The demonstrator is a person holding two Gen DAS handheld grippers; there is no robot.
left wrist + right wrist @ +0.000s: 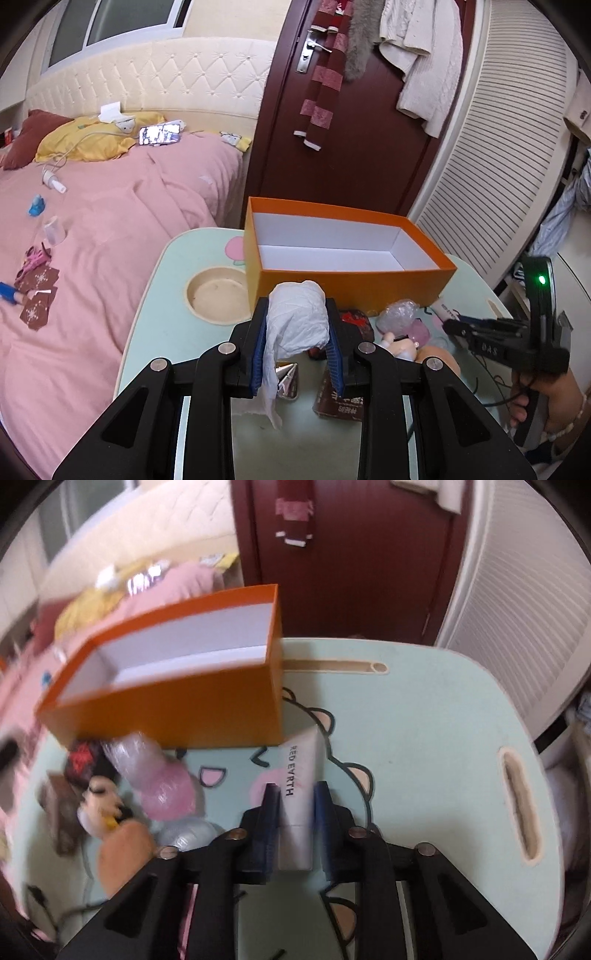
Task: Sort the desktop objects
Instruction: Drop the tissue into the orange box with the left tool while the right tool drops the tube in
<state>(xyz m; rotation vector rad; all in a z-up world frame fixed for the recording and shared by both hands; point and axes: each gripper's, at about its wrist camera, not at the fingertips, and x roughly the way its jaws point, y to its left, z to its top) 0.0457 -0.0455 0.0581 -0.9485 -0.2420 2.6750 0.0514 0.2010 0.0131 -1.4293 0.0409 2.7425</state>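
While the left tongs (297, 332) clamp a crumpled white tissue (297, 317) above the tabletop's (155, 332) near edge, the right tongs (295, 794) straddle a white tube (297, 805) without clearly gripping it; beyond, the orange box (351, 286) sits open at the far edge.

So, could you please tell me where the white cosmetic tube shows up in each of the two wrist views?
Left wrist view: the white cosmetic tube lies right of centre, partly hidden, at the tip of the right claw.
Right wrist view: bottom centre, between the right claw's fingers, pointing toward the box.
Shared landmark: the orange box.
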